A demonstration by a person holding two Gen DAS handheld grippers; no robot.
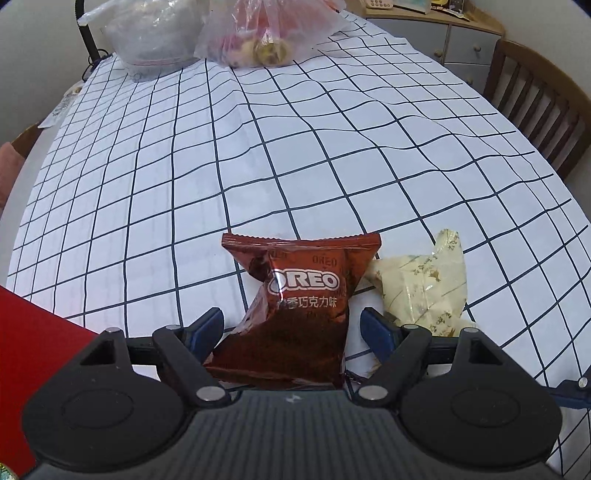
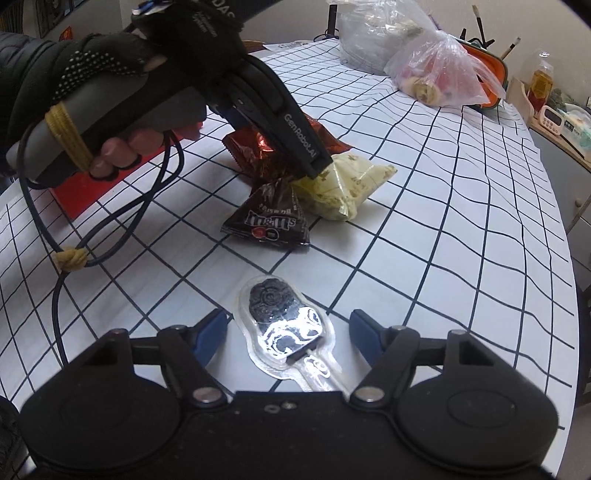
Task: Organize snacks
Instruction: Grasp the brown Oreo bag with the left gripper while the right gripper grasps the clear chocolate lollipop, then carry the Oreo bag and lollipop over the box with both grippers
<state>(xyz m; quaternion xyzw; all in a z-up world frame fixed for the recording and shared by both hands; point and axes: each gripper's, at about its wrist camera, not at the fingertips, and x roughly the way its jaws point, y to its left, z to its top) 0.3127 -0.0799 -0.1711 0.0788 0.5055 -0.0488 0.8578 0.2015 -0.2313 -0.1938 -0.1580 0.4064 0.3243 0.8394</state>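
Observation:
A brown-red Oreo packet lies on the checked tablecloth. My left gripper is open and straddles it, with a small gap at each blue pad. Beside it on the right lies a cream-yellow packet. In the right wrist view, a dark flower-shaped treat in a clear wrapper lies between the blue fingers of my right gripper, which is open, its pads apart from the wrapper. Farther off lie a dark M&M's bag, the Oreo packet and the yellow packet.
A gloved hand holds the left gripper over the snack pile, and its cable hangs onto the cloth. A flat red thing lies at the near left. Two plastic bags sit at the far end. A wooden chair stands at the right.

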